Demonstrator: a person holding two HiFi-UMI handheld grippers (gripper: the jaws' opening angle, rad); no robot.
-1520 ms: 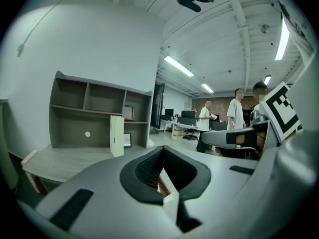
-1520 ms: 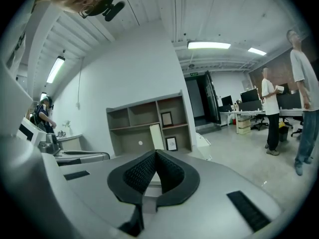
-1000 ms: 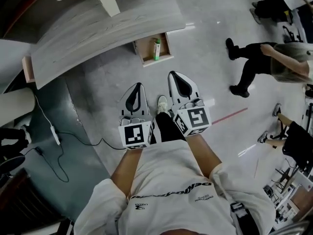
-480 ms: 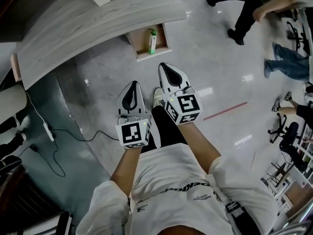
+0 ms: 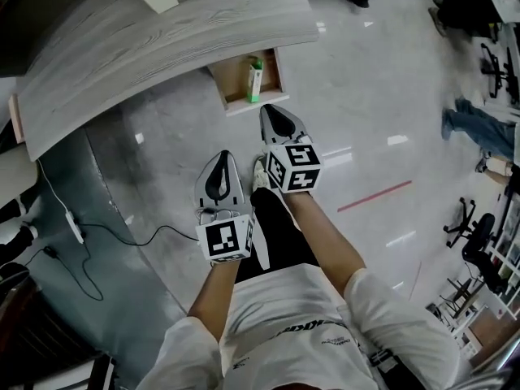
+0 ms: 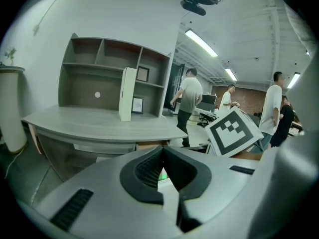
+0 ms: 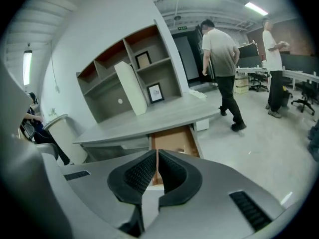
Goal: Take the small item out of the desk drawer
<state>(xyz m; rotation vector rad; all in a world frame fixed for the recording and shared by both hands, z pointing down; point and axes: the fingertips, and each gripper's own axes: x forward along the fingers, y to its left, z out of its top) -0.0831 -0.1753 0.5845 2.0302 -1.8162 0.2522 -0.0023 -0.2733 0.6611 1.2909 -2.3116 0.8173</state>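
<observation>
Green-and-white small item (image 5: pixel 255 78) lies in the open drawer (image 5: pixel 234 78) under the desk (image 5: pixel 162 47). Nearer, the right gripper (image 5: pixel 273 112) and left gripper (image 5: pixel 221 158) have their jaws together and empty. The reach, grip and lift-out are not yet done.

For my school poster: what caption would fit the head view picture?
Shut and empty, the left gripper and right gripper point toward the open desk drawer holding a small green-and-white item.

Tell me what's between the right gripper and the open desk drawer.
Nothing lies between them. In the head view the right gripper, shut and empty, appears right at the drawer's front edge; the small item lies inside.
</observation>
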